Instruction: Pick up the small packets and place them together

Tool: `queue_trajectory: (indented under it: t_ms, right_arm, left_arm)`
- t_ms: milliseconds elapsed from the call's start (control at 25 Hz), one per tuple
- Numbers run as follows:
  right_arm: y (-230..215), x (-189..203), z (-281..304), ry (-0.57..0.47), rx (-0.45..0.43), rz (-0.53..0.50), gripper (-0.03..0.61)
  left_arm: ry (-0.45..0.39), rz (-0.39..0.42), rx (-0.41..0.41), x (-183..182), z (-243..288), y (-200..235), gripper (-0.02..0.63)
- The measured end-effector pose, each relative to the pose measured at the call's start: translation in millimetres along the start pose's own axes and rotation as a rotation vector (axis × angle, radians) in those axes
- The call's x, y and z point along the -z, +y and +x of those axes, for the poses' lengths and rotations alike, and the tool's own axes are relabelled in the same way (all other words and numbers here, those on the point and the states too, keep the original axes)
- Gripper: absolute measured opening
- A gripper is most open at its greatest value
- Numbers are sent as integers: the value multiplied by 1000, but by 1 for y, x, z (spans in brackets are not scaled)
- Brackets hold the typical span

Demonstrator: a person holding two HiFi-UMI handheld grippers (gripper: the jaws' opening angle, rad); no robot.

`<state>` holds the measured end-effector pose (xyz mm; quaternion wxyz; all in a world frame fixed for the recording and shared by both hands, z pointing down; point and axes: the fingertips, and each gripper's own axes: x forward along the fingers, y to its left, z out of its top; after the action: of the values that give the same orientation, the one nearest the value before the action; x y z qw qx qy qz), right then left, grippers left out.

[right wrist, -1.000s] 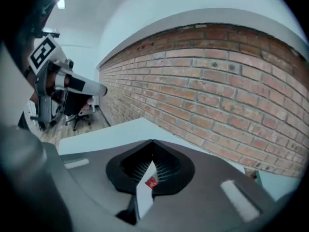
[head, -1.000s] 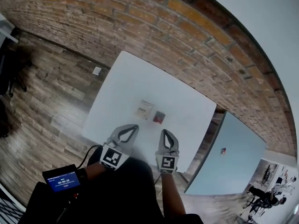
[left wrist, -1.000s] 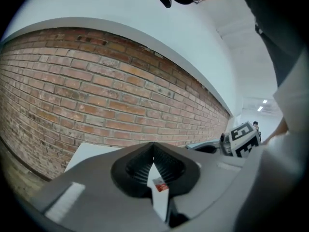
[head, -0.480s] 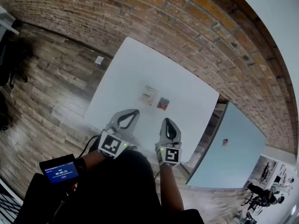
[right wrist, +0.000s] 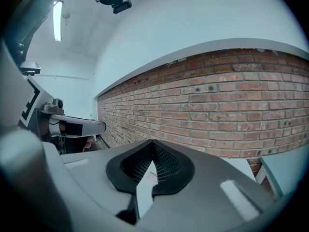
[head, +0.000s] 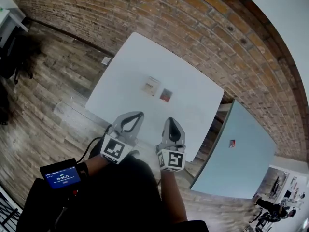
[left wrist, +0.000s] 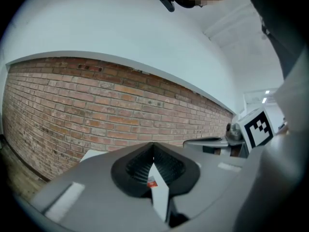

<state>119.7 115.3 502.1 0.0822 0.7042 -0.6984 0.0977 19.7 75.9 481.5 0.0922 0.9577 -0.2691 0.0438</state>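
Two small packets lie apart near the middle of the white table (head: 125,66): a pale one (head: 151,85) and, just right of it, a red one (head: 166,95). Both grippers hover over the table's near edge, short of the packets. My left gripper (head: 139,114) has its jaws meeting at the tips with nothing held. My right gripper (head: 172,120) is shut and empty too. Through the left gripper's (left wrist: 153,145) gap the red packet (left wrist: 151,183) shows. In the right gripper view (right wrist: 153,143) the pale packet (right wrist: 152,176) shows the same way.
A brick wall (head: 207,28) runs behind the table. Wooden floor (head: 43,95) lies to the left, with a small white object (head: 106,60) near the table's corner. A pale blue tabletop (head: 241,153) stands to the right. A small screen device (head: 60,174) sits by the left arm.
The head view has shifted a little, so table and packets sit slightly higher and further left. Both grippers stay shut near the table's front edge. The packets have not moved.
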Motion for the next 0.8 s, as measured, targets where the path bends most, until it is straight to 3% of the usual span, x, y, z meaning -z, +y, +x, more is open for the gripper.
queue_trajectory:
  t_ms: [240,360,800]
  right_arm:
    - [0,-13,-36,-54,24,-30,2]
    - [-1,-13,-50,-63,40,-21,1]
    - [-2,-13,-44,-43,45,-26,0]
  left_arm:
    - [19,50,-39,11,-20,-25,0]
    - [-15,31,-26,8,-27,-39,0]
    - [-59,44,-20,-3,-22,-42,0]
